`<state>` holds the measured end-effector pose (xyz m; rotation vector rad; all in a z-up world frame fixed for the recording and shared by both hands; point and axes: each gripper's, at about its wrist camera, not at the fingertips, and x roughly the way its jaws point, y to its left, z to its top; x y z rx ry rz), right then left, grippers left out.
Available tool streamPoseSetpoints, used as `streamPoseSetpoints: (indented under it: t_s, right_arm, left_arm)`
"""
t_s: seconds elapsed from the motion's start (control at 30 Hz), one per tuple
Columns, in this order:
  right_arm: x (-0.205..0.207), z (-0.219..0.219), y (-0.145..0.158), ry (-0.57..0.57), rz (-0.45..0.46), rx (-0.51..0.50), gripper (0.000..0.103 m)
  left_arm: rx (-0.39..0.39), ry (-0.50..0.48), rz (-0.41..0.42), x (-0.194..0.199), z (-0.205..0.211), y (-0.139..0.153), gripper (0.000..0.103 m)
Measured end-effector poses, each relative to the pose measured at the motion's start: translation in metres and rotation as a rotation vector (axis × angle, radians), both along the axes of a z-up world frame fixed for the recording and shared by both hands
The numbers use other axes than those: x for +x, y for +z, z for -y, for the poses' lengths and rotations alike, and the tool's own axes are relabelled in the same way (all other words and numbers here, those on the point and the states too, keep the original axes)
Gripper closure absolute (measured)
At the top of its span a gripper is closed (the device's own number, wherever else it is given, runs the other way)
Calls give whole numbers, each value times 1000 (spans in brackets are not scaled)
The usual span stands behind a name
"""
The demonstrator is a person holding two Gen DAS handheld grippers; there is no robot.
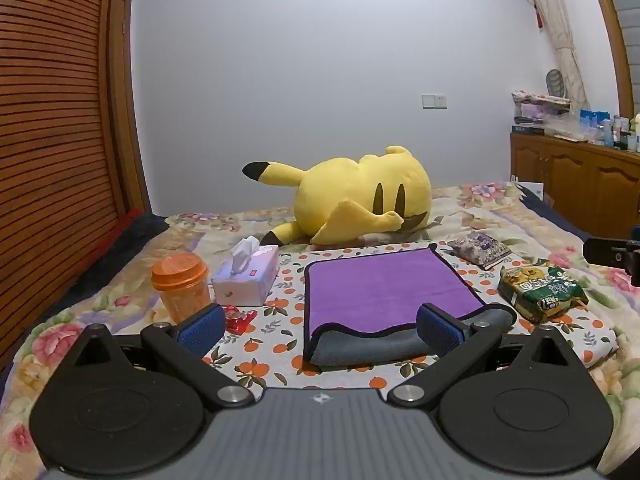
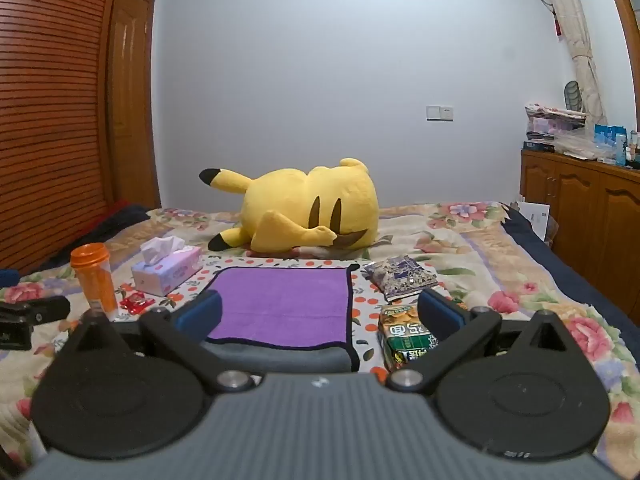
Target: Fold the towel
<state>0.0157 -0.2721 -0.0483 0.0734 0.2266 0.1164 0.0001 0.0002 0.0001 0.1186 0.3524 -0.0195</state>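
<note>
A purple towel [image 1: 384,286] with a grey underside and dark edging lies on the orange-print cloth on the bed. Its near edge is folded over, showing a grey roll. It also shows in the right wrist view [image 2: 280,304]. My left gripper [image 1: 320,326] is open and empty, just in front of the towel's near edge, with the right fingertip [image 1: 438,328] over the grey fold. My right gripper [image 2: 320,316] is open and empty, with the left fingertip [image 2: 200,314] by the towel's near left corner and the right fingertip [image 2: 440,314] over the green snack bag.
An orange-lidded bottle [image 1: 182,286], tissue box [image 1: 248,276] and red wrapper [image 1: 238,318] lie left of the towel. A green snack bag [image 1: 540,290] and purple packet [image 1: 480,250] lie right. A yellow plush [image 1: 356,200] sits behind. The wooden cabinet [image 2: 588,208] stands right.
</note>
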Motion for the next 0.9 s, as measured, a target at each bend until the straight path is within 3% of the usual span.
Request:
streamPoseSetpoints:
  t_s: [0.9]
  right_arm:
    - [0,3,0,0,-2,-2,0]
  left_arm:
    - [2,-1,3,0,0,0,0]
